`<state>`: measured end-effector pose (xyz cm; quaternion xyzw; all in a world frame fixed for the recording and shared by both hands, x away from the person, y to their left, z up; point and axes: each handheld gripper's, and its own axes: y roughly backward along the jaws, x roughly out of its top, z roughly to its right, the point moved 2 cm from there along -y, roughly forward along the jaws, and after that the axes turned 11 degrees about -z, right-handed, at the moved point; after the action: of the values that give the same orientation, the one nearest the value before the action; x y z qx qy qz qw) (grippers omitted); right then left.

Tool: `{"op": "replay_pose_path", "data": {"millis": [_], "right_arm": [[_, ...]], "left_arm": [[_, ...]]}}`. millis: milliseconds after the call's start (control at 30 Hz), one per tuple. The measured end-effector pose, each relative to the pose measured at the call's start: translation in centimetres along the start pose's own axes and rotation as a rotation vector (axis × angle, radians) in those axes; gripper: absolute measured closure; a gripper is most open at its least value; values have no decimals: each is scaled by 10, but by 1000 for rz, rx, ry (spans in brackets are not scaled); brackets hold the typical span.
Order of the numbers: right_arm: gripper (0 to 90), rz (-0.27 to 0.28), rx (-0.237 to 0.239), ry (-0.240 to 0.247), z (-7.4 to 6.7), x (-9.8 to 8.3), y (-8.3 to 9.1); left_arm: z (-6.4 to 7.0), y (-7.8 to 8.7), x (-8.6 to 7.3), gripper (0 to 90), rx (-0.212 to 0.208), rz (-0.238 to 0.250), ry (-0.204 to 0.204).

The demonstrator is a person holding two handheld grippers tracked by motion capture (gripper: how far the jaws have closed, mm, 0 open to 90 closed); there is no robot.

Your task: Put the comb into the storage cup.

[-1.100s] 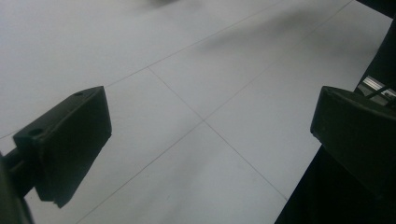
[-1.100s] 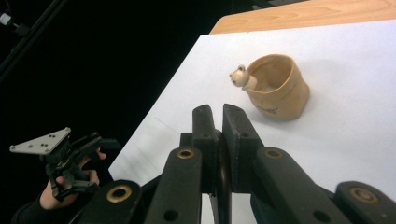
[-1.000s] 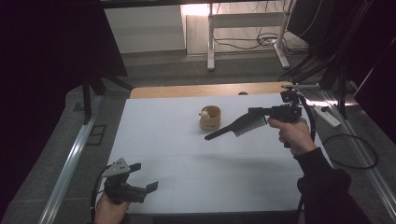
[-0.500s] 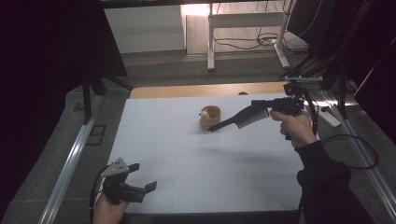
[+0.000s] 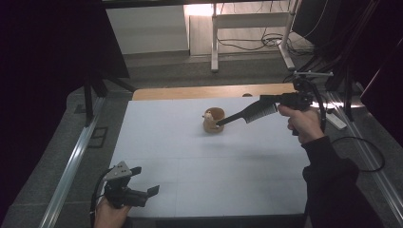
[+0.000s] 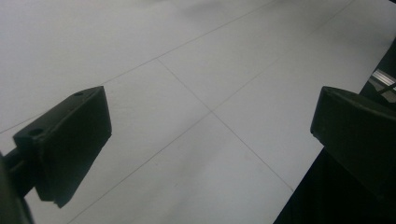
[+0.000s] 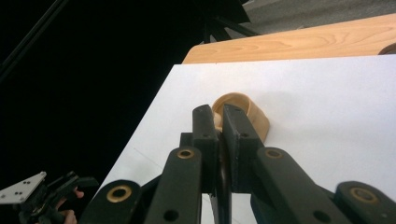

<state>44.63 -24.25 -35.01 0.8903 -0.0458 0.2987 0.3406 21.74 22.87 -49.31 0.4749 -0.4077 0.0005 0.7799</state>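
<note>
Dim room; cup point(image 7: 243, 114) half hidden behind right gripper point(image 7: 218, 122)

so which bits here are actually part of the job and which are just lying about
In the job:
- tan cup
- right tool, shut, tips at the cup's rim

Just about:
- left tool, open, idle over the white table
- floor cables
- white frame behind
</note>
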Motion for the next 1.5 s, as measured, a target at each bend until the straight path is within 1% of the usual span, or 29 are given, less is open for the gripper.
{"op": "replay_pose_path", "data": {"millis": [300,633,967,1200,1500], "right_arm": [[847,14,-35,-6,2,12,-3],[847,23,-70,-13,5,23,-16],[847,26,-87,-23,7,32,-27],[847,29,-103,-22,5,37,-33],[847,22,-125,-8,2,41,-44]], "left_arm": [[-1,-1,0,0,-8,-6,-2],[-1,-1,0,0,-19,-9,1],[-2,-1,0,0,-27,-8,6],[-2,-1,0,0,-27,-9,6],[-3,-1,0,0,-31,-9,7]]}}
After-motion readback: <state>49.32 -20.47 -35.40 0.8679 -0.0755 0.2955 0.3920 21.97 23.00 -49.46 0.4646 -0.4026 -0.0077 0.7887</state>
